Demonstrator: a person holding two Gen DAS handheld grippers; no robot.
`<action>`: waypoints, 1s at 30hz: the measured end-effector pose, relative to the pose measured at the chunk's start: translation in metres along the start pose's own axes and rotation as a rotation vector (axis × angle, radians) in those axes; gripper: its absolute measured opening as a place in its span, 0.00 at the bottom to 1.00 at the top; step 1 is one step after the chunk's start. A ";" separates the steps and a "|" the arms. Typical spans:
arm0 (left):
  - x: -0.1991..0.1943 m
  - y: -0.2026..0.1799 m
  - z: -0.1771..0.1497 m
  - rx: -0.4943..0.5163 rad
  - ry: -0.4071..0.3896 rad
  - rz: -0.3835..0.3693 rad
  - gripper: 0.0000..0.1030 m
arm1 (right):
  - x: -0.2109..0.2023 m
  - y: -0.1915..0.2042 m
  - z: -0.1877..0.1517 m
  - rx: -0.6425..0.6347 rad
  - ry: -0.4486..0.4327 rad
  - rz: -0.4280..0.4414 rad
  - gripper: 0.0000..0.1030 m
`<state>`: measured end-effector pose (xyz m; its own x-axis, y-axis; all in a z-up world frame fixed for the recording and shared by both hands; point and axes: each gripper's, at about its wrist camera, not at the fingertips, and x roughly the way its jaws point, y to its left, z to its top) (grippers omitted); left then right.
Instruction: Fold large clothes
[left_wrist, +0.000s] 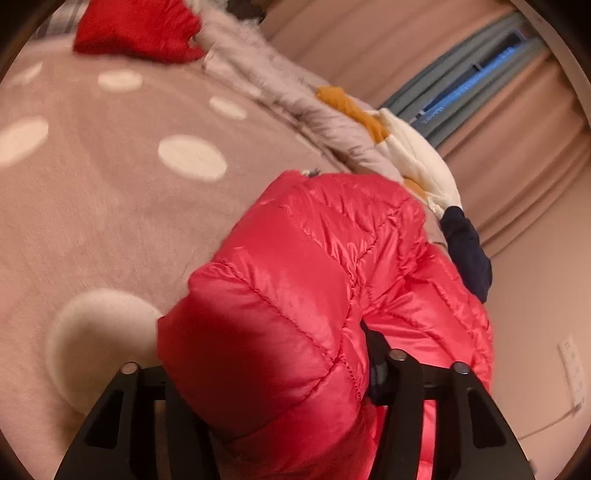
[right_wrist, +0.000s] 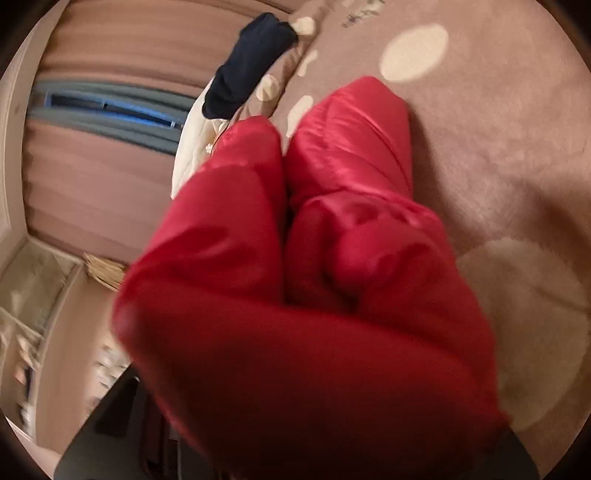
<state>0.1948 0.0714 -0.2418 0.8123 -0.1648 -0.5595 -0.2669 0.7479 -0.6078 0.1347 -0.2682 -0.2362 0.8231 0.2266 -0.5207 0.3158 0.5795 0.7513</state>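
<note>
We are holding a shiny red quilted puffer jacket (left_wrist: 317, 280) bunched between both tools, above a pink fleece blanket with large cream polka dots (left_wrist: 110, 192) that is carrying everything here. In the left wrist view, the left gripper (left_wrist: 291, 373) is showing 2 black fingers (left_wrist: 400, 373) with a thick fold of the jacket filling the gap, so it is pinching the jacket. In the right wrist view, the right gripper (right_wrist: 295, 424) is almost wholly buried under red fabric; only dark parts are showing at the bottom left and bottom right, and we cannot tell how its jaws are standing.

As for writing, we are seeing pale lettering on a blue strip (left_wrist: 476, 77) between the grey curtain folds, but it is too blurred and small to read. No brand mark is showing on the jacket.

The left view alone is showing a second red garment (left_wrist: 136, 29) at the blanket's far edge, a beige padded quilt (left_wrist: 280, 92) along the blanket's right edge, a mustard and cream garment (left_wrist: 391, 136) lying on it, and a white wall panel (left_wrist: 572, 373) low on the right. The right view alone is showing a woven basket (right_wrist: 103, 269) and pale shelving (right_wrist: 33, 291) at the left. Both views are catching a dark navy garment (right_wrist: 251, 59) hanging at the blanket's edge, near the jacket, and pink curtains (left_wrist: 517, 147) behind.
</note>
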 end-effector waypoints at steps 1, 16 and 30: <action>-0.006 -0.004 0.002 0.035 -0.023 0.023 0.47 | 0.001 0.011 -0.005 -0.071 0.005 -0.052 0.36; -0.085 -0.071 0.020 0.132 -0.010 -0.512 0.69 | 0.025 0.030 -0.038 -0.313 0.083 -0.153 0.34; -0.017 -0.158 -0.045 0.329 0.207 -0.482 0.72 | -0.002 -0.016 0.001 -0.071 0.065 0.027 0.40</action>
<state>0.1998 -0.0731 -0.1611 0.6750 -0.6307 -0.3830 0.3062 0.7116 -0.6323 0.1286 -0.2786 -0.2465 0.7979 0.2916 -0.5275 0.2578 0.6260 0.7360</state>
